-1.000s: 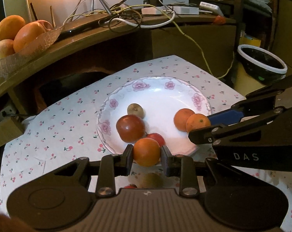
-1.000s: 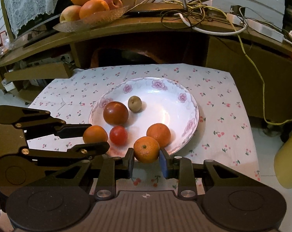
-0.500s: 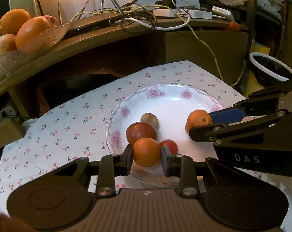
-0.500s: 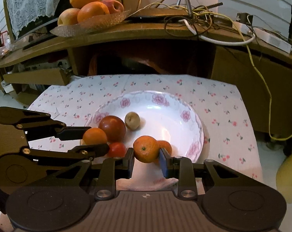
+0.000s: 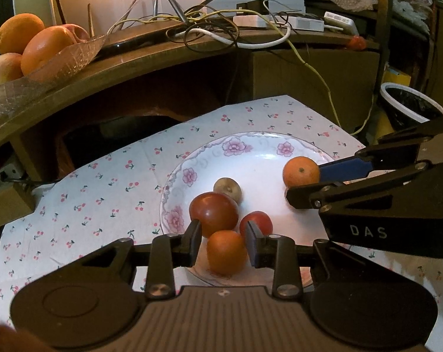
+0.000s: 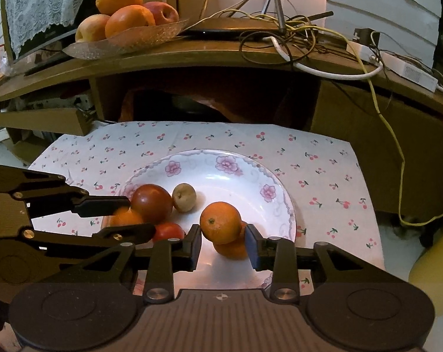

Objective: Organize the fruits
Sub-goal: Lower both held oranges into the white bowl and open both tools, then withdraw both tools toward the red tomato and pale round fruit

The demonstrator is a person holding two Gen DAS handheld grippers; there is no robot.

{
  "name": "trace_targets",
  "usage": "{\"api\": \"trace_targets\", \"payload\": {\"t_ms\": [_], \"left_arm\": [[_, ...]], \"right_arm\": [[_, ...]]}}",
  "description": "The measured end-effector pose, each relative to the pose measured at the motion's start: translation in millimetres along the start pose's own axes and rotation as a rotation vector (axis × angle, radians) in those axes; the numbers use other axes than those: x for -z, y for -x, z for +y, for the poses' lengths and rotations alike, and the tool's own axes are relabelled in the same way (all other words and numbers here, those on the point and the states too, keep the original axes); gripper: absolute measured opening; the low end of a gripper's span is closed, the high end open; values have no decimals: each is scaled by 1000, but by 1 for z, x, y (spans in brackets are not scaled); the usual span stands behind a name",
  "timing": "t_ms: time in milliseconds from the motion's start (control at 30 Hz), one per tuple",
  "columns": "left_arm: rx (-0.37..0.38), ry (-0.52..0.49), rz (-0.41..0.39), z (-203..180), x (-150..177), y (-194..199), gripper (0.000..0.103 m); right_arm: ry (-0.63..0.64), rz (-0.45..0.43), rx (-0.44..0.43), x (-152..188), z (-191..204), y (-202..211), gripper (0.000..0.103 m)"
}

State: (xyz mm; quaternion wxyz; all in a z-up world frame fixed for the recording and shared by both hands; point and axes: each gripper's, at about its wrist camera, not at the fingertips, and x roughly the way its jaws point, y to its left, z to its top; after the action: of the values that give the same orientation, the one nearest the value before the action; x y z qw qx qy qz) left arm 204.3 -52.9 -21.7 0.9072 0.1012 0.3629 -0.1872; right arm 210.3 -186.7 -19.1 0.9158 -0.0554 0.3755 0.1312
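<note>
A white flowered plate (image 5: pixel 236 143) (image 6: pixel 280 187) holds a dark red fruit (image 5: pixel 214 214), a small red fruit (image 5: pixel 258 223) and a brownish one (image 5: pixel 228 189). My left gripper (image 5: pixel 223 234) hangs over the plate's near rim with its jaws opening. An orange (image 5: pixel 227 252) sits low between them, blurred, with gaps to both pads. My right gripper (image 6: pixel 223 243) is opening too. Its orange (image 6: pixel 220 222) sits on top of another orange (image 6: pixel 233 249), and the right pad stands clear of it. Each gripper shows in the other's view: the right (image 5: pixel 305 184), the left (image 6: pixel 140 215).
The plate lies on a cherry-print cloth (image 5: pixel 104 193). Behind it a wooden shelf carries a glass dish of oranges and apples (image 6: pixel 127 38) and tangled cables (image 5: pixel 206 26). A black bucket with a white rim (image 5: pixel 409 108) stands at the right.
Both grippers came forward over the plate with their oranges. Both pairs of jaws have widened. The left orange has slipped lower between its fingers.
</note>
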Motion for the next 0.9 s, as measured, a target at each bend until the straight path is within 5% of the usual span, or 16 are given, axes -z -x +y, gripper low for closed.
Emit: {"api": "trace_targets", "payload": {"t_ms": [900], "left_arm": [[-36, 66, -52, 16, 7, 51, 39]], "right_arm": [[-34, -16, -26, 6, 6, 31, 38]]}}
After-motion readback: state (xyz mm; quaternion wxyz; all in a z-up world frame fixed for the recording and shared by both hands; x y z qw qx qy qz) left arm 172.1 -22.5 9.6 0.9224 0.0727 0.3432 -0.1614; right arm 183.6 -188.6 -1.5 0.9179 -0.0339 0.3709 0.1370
